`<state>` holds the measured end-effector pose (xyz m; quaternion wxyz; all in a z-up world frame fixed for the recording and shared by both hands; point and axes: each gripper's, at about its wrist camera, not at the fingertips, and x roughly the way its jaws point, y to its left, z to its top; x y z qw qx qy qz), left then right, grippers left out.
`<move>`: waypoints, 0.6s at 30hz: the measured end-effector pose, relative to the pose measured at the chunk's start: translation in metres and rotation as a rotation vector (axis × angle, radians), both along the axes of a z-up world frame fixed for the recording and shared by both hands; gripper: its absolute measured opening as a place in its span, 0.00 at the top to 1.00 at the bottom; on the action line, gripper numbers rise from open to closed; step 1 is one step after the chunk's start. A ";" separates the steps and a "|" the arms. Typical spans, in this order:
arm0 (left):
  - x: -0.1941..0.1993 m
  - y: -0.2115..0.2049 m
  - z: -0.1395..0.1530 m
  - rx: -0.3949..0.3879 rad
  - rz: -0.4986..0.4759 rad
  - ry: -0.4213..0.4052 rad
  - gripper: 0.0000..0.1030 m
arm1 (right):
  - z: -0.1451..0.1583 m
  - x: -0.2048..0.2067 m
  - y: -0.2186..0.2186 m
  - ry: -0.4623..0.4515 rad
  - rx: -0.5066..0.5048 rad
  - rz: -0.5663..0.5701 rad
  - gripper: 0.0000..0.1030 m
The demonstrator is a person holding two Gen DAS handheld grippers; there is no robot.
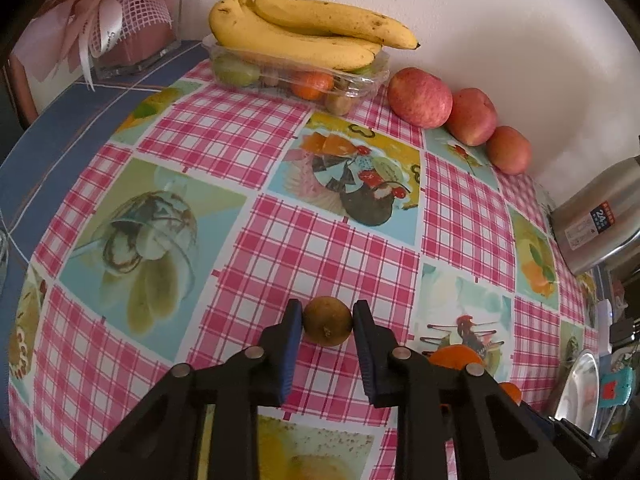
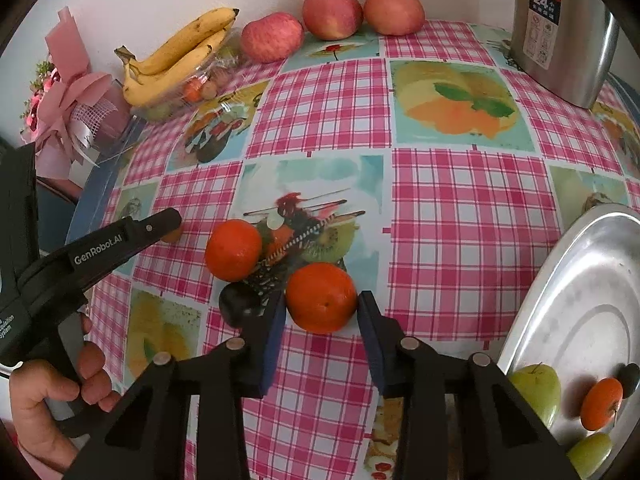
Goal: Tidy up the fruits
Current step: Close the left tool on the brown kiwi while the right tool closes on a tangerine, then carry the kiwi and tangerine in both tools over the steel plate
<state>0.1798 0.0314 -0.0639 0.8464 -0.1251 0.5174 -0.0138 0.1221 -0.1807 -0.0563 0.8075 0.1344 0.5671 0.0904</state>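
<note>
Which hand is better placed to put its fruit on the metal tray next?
Right. Its tongs grip an orange beside the metal tray; the left tongs grip a small brown fruit farther away.

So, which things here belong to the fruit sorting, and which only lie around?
Belonging to the job:
- small brown fruit in the left gripper
- orange in the right gripper
- second orange
- metal tray

Lying about:
- steel flask
- pink bouquet

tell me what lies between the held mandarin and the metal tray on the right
Only bare checked tablecloth, apart from the right gripper's own finger; the right wrist view shows it between the mandarin and the metal tray.
</note>
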 end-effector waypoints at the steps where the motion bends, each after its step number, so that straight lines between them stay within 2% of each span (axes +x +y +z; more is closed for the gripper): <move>1: -0.001 0.000 0.001 0.003 0.002 0.002 0.73 | 0.001 -0.001 -0.001 -0.004 0.005 -0.002 0.63; 6: -0.005 -0.003 0.010 -0.020 -0.001 0.004 0.73 | 0.009 -0.003 -0.002 -0.028 0.021 -0.008 0.63; 18: -0.026 -0.017 0.046 -0.005 -0.011 -0.047 0.73 | 0.034 -0.015 -0.008 -0.088 0.025 -0.024 0.63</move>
